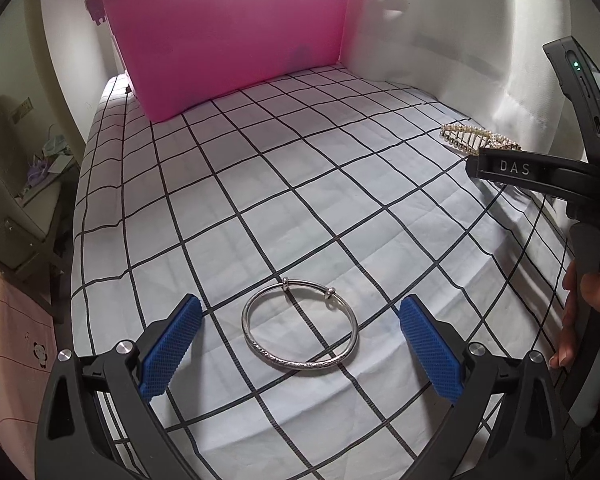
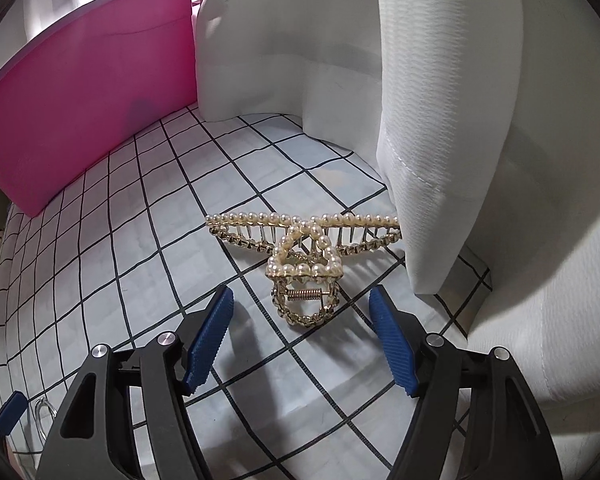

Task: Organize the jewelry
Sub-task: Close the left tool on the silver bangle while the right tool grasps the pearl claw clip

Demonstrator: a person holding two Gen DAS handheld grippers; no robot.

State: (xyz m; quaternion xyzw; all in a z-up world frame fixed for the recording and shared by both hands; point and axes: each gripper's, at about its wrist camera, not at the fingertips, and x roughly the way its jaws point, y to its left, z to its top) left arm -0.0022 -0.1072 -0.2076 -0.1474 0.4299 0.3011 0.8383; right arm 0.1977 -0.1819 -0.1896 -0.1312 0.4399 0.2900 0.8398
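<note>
Bright, soft shadows, fisheye-warped edges, dark corners

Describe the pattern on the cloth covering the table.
The cloth is white with a thin black grid of squares, clearest in the left wrist view.

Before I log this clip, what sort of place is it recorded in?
Most likely a home, perhaps a bedroom: a table under a grid-patterned cloth beside white curtains, a pink plastic tub at the back, and padded seats with clutter off to the left.
</note>
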